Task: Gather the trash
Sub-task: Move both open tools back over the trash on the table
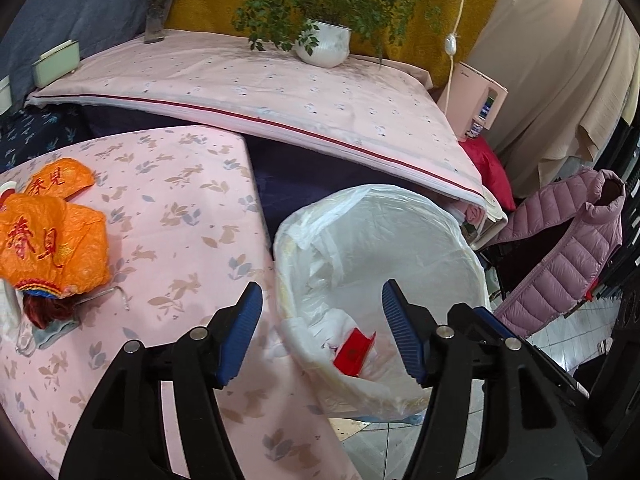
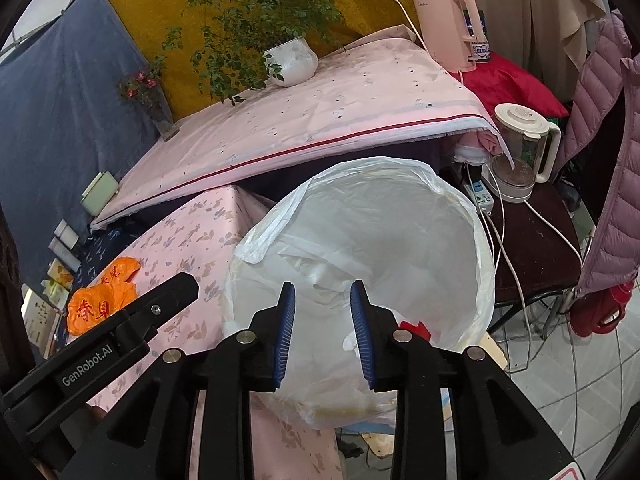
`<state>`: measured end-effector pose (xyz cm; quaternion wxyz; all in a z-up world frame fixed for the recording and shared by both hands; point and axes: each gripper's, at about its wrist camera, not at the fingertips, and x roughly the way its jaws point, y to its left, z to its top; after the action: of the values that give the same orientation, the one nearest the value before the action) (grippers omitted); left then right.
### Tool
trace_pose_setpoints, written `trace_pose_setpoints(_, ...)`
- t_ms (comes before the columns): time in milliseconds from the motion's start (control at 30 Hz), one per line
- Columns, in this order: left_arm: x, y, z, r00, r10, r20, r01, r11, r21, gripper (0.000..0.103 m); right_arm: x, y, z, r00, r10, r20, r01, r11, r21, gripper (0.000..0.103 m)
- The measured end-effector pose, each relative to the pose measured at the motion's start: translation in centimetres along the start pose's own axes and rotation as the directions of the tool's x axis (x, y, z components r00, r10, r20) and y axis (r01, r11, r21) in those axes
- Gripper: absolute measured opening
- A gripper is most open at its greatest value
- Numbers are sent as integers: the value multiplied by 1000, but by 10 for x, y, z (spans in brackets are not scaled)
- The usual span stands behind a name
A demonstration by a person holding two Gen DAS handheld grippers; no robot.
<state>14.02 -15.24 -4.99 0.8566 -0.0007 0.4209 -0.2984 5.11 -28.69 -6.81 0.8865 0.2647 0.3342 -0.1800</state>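
White bag: it lines the trash bin (image 1: 380,280) (image 2: 360,248), which stands on the floor right beside the pink table (image 1: 172,216) (image 2: 200,232).
Red wrapper (image 1: 354,354) (image 2: 414,326): down inside the bin, on crumpled white stuff.
Orange bags (image 1: 52,236) (image 2: 100,304): lying on the table, away from the bin.
Left gripper (image 1: 322,336): over the bin's edge, jaws wide apart, holding nothing.
Right gripper (image 2: 323,336): over the bin, jaws partly apart, holding nothing.

Tablecloth (image 1: 180,240) pink, leaf-and-rabbit print. Orange bags (image 1: 52,236) with red characters at its left edge. Bin liner (image 1: 384,240) translucent white; red packet (image 1: 354,352) inside. Gripper pads (image 1: 240,336) blue, ribbed.
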Motion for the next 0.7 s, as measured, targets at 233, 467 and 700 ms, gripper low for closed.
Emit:
trace_pose_setpoints(233, -20, 31, -3, 998, 56, 29, -55, 997, -62, 62, -5, 21, -6, 1000, 20, 0, -20, 999, -31, 41)
trace_pose_setpoints(467, -43, 69, -9, 989, 139, 55, -133, 985, -110, 70, -7, 51, -14, 999, 45, -11, -46, 995, -86, 46)
trace_pose_setpoints(700, -69, 110, -17, 971, 224, 87, -209, 967, -148, 76, -8, 84, -23, 997, 75, -24, -77, 988, -137, 51)
